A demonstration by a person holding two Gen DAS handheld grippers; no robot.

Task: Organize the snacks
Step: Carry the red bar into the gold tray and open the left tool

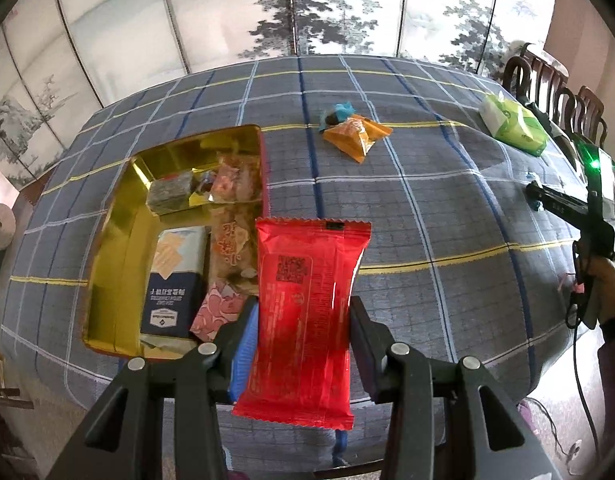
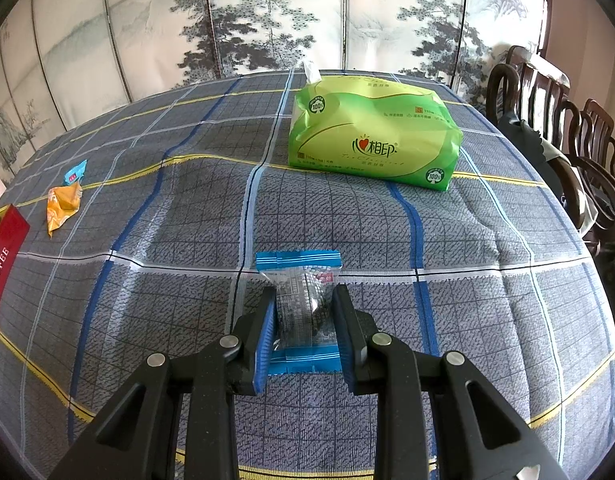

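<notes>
Left claw point(image 1: 303, 320) clamped on a red snack pack point(image 1: 307, 312), held just right of the gold tin point(image 1: 119, 240). Right claw point(image 2: 303, 320) pinched on a blue-ended clear candy wrapper point(image 2: 301, 304), low over the checked worktop point(image 2: 487, 300). Tin already holds several packs. Left to do, I'd say: both held items, plus orange packet point(image 1: 357, 134) and small blue candy point(image 1: 341, 112) farther out, mid-worktop. Green tissue pack point(image 2: 373, 132) far right.

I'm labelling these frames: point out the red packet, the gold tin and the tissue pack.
red packet point(image 1: 307, 300), left wrist view, middle of the wrapper.
gold tin point(image 1: 119, 240), left wrist view, bare inner wall.
tissue pack point(image 2: 375, 136), right wrist view, front face.
</notes>
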